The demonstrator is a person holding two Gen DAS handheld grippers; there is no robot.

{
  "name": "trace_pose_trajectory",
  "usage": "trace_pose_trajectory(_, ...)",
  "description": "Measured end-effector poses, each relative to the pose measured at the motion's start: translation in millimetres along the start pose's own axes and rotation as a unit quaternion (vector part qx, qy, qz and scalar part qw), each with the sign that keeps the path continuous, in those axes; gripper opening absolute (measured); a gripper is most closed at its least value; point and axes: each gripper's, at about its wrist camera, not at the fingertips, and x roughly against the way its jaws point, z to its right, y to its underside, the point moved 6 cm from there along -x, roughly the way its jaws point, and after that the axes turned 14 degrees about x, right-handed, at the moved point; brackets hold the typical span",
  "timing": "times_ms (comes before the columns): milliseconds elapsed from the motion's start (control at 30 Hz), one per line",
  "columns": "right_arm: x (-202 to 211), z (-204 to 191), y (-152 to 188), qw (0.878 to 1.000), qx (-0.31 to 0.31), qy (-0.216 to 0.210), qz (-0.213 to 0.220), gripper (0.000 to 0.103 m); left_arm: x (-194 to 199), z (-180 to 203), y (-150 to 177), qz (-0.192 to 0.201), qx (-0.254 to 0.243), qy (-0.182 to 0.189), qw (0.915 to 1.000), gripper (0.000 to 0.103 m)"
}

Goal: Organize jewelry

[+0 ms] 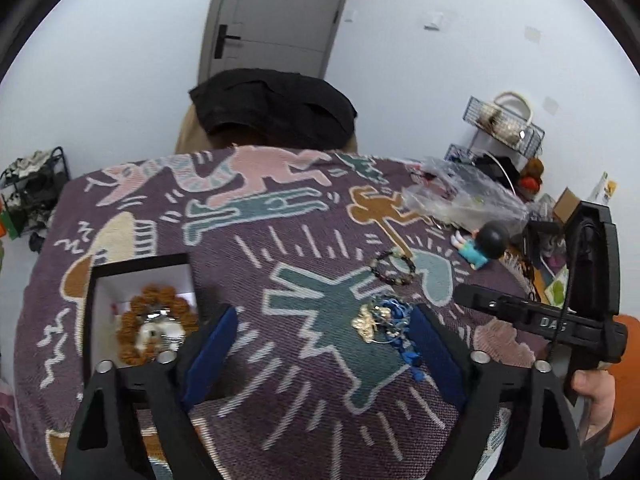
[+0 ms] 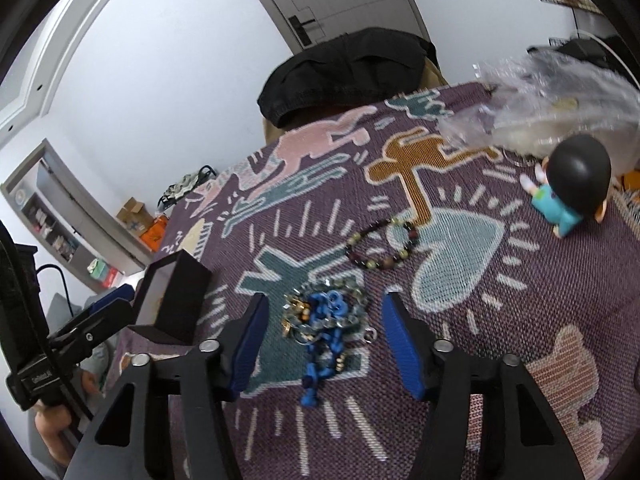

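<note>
A tangled pile of blue bead jewelry with gold and silver pieces (image 2: 326,322) lies on the patterned purple cloth, between the open blue pads of my right gripper (image 2: 325,336). The pile also shows in the left wrist view (image 1: 386,322). A dark beaded bracelet (image 2: 382,243) lies just beyond it, also in the left wrist view (image 1: 393,267). My left gripper (image 1: 322,344) is open and empty above the cloth. To its left stands an open black box (image 1: 140,300) holding a brown bead bracelet (image 1: 154,326) and a shiny silver piece. The box shows from outside in the right wrist view (image 2: 176,300).
A small figurine with a black head and blue clothes (image 2: 568,188) lies at the far right of the cloth. Crumpled clear plastic bags (image 2: 540,100) sit behind it. A chair with a black garment (image 1: 276,104) stands past the table's far edge. Wire racks (image 1: 508,128) stand right.
</note>
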Motion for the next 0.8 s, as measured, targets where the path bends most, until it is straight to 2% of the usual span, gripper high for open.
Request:
trace_pose_trajectory(100,-5,7,5,1.000,-0.009,0.000,-0.005,0.048,-14,11,3,-0.019,-0.005,0.010,0.9997,0.074)
trace_pose_trajectory(167,-5,11,9,1.000,-0.014,-0.001,-0.005,0.045,-25,16,4,-0.035,-0.002,0.013,0.9993,0.064)
trace_pose_trajectory(267,-3,20,13,1.000,-0.019,0.001,-0.003,0.041,-42,21,6,-0.059,0.010,0.020,0.9980,0.056)
trace_pose_trajectory(500,-1,43,24,0.999,-0.041,0.004,-0.001,0.034,-84,32,12,-0.112,0.035,0.029,0.9927,0.053)
trace_pose_trajectory(667,1,56,29,0.999,-0.052,0.004,0.001,0.034,-106,32,14,-0.136,0.051,0.023,0.9892,0.043)
trace_pose_trajectory(800,3,62,30,0.998,-0.057,0.004,0.002,0.034,-120,29,14,-0.149,0.067,0.021,0.9863,0.042)
